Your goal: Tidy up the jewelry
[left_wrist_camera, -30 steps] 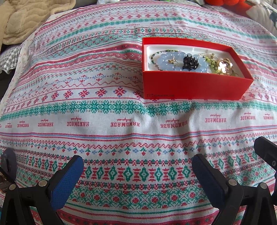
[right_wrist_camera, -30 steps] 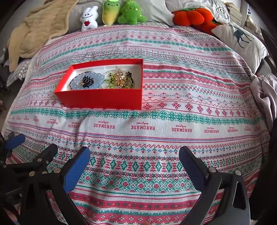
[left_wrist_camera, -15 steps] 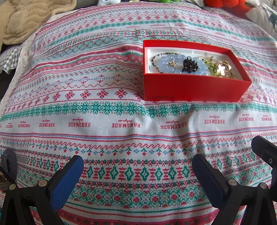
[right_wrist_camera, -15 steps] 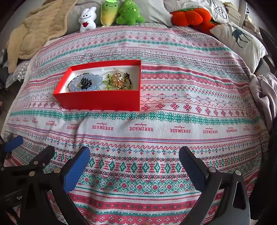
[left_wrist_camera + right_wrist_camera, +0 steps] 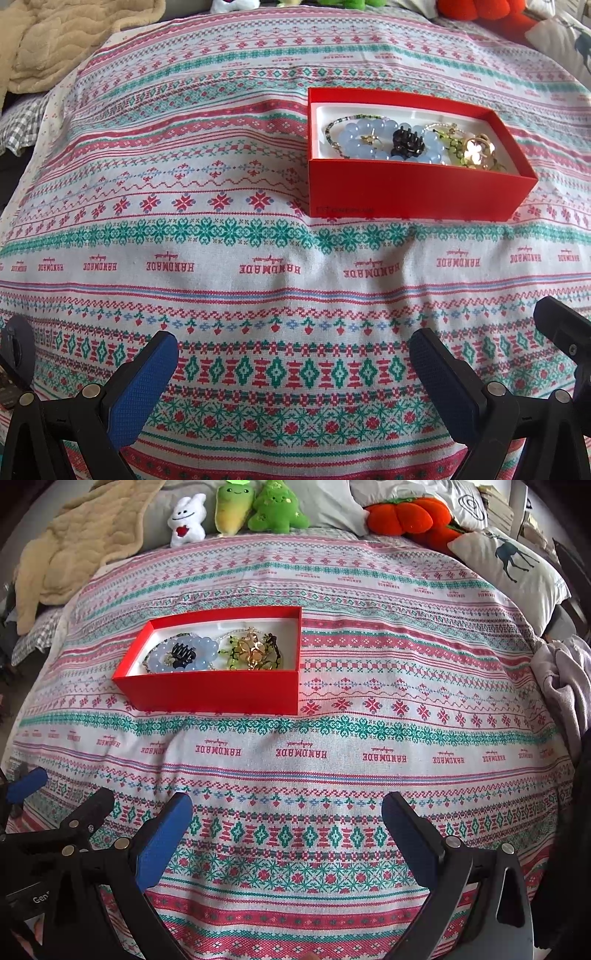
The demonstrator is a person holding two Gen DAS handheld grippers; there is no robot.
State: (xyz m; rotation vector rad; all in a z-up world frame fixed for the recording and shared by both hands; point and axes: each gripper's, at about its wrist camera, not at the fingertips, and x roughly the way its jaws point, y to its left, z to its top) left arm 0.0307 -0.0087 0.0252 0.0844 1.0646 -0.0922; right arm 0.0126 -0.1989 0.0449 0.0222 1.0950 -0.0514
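A red box [image 5: 417, 192] sits on a patterned bedspread [image 5: 221, 258], at the upper right of the left wrist frame and the upper left of the right wrist frame; it is lidless with a white lining; inside lie a pale blue bead bracelet [image 5: 358, 142], a black claw clip [image 5: 406, 142] on top of it, and a tangle of green and gold pieces [image 5: 472, 151] toward one end. The left gripper [image 5: 293, 373] hangs wide apart and empty over the near edge of the spread, well short of the box; the right gripper [image 5: 286, 834] is equally wide and empty. Only the right view shows the plush toys [image 5: 240, 509], an orange cushion [image 5: 402, 515], a deer pillow [image 5: 509, 565] and grey clothing [image 5: 565, 679] at the right edge; both show a beige blanket [image 5: 66, 40] at the upper left.
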